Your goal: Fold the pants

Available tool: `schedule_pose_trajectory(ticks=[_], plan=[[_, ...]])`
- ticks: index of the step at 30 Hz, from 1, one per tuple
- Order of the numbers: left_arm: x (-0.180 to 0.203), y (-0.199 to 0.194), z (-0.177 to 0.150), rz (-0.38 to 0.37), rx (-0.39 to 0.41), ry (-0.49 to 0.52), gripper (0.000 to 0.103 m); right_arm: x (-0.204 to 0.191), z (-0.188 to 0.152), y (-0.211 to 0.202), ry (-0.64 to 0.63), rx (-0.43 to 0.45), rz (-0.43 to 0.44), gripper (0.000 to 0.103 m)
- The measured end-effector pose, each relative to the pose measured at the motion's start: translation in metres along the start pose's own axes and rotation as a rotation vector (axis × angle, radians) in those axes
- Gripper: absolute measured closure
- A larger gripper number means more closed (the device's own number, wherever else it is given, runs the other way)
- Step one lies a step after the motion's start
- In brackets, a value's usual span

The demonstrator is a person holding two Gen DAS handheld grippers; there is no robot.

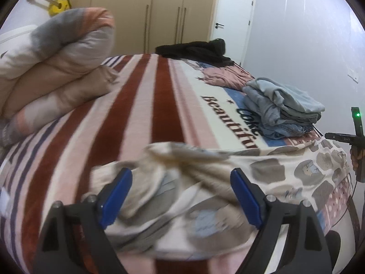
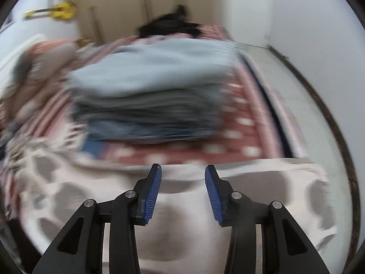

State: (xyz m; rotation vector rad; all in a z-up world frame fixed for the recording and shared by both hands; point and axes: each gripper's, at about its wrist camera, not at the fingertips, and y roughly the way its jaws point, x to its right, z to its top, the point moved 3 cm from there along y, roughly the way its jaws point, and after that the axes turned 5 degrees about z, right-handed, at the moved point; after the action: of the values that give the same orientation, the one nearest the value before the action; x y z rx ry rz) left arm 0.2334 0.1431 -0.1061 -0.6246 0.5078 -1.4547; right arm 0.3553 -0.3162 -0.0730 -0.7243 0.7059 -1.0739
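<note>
Patterned pants (image 1: 205, 182) spread crosswise over the near edge of a bed (image 1: 141, 105), cream cloth with grey stone-like patches, bunched and rumpled at one end and flatter toward the other, probably laid out this way so both ends can be lifted for a fold. Left hand-held gripper (image 1: 181, 197) hovering over the rumpled end, blue pads (image 1: 116, 196) spread wide and released, cloth below but nothing pinched. Right hand-held gripper (image 2: 182, 191) over the flatter end, jaws partly apart, pads clear of the fabric (view heavily blurred, so contact underneath hard to judge). Stack of folded jeans and grey garments (image 1: 282, 109) set just beyond, apparently the finished pile. Striped blanket printed with "Beautifu" and what looks like "Coke" (image 1: 239, 118), the rest cut off. Rolled duvet (image 1: 57, 64), black clothing (image 1: 194, 49) and pink garment (image 1: 223, 75) farther back; yellow ukulele (image 1: 54, 4) on the wall.
</note>
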Motion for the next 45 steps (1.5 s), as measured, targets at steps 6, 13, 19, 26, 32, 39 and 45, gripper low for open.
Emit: schedule_pose_trajectory(ticks=[6,13,19,26,32,39,45], plan=[[-0.051,-0.014,-0.029,0.039,-0.034,-0.024,0.018,-0.134,-0.001,0.028,-0.172,-0.035,0.182,0.068],[-0.061,0.001,-0.034,0.052,0.016,0.068,0.021,-0.239,-0.009,0.068,-0.321,-0.099,0.293,0.069],[-0.049,0.024,-0.023,0.034,-0.091,0.273,0.027,-0.267,-0.019,0.082,-0.346,-0.140,0.328,0.069],[-0.076,0.039,-0.023,0.104,-0.140,0.257,0.027,-0.262,-0.022,0.090,-0.318,-0.166,0.330,0.068],[-0.106,0.066,0.002,0.123,-0.131,0.068,0.027,-0.259,-0.020,0.093,-0.305,-0.162,0.325,0.068],[-0.128,0.111,-0.020,0.182,-0.240,0.032,0.025,-0.242,-0.020,0.108,-0.260,-0.181,0.305,0.068],[-0.109,0.080,-0.008,0.138,-0.165,0.033,0.025,-0.240,-0.016,0.107,-0.263,-0.160,0.310,0.068]])
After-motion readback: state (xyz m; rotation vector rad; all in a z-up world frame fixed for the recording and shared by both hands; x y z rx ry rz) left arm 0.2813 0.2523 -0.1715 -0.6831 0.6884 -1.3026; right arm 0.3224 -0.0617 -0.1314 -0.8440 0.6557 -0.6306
